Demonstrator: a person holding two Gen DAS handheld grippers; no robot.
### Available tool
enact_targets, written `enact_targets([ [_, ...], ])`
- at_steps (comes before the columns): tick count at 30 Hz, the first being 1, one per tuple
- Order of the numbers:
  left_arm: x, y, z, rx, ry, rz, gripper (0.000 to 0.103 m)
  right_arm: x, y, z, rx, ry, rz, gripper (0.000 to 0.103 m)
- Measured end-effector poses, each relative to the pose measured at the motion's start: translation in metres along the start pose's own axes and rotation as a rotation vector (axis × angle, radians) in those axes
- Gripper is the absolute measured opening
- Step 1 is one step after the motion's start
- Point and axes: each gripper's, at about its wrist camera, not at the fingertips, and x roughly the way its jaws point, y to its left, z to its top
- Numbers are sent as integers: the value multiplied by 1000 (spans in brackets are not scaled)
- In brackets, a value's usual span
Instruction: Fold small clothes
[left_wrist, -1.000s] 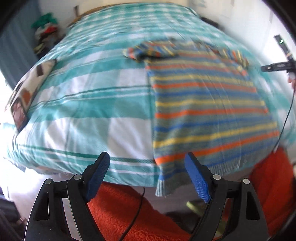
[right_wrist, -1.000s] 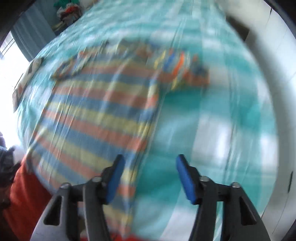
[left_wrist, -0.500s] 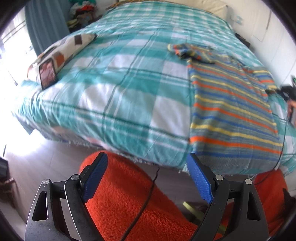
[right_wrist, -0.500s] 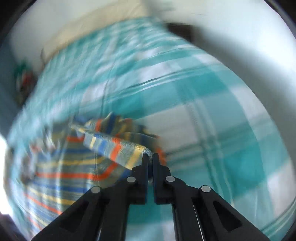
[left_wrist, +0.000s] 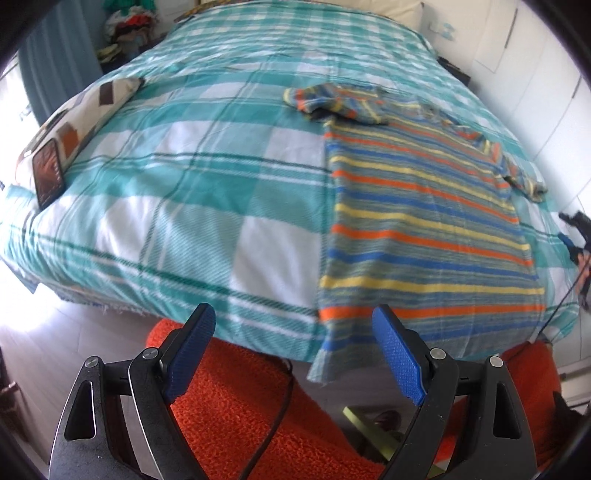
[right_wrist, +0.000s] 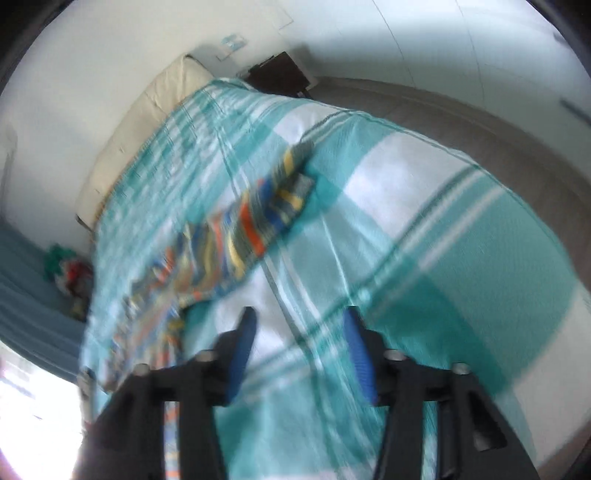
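Note:
A striped shirt (left_wrist: 417, 221) in orange, blue, yellow and grey lies flat on the teal plaid bedspread (left_wrist: 207, 155), its hem hanging over the near edge. One sleeve (left_wrist: 332, 101) is bunched at the far left of the shirt. The other sleeve (right_wrist: 255, 225) lies spread out in the right wrist view. My left gripper (left_wrist: 295, 354) is open and empty, below the bed's near edge, left of the hem. My right gripper (right_wrist: 299, 354) is open and empty, just short of that sleeve; it also shows at the right edge of the left wrist view (left_wrist: 576, 236).
A patterned pillow (left_wrist: 85, 110) and a phone (left_wrist: 48, 173) lie at the bed's left side. An orange rug (left_wrist: 258, 413) with a black cable (left_wrist: 273, 421) lies below the bed. A clothes pile (left_wrist: 125, 26) sits at the far left. A dark nightstand (right_wrist: 280, 77) stands by the headboard.
My right gripper was shut on the shirt's sleeve half a second ago; it has let go, opened and pulled back. The sleeve now lies spread out. My left gripper came slightly closer to the bed.

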Motion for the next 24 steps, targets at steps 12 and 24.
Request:
enact_targets([
  [12, -22, 19, -9, -89, 11, 63, 88, 96, -8, 55, 224, 19, 88, 18],
  [24, -10, 38, -14, -193, 68, 47, 88, 26, -10, 21, -7, 15, -129, 8],
])
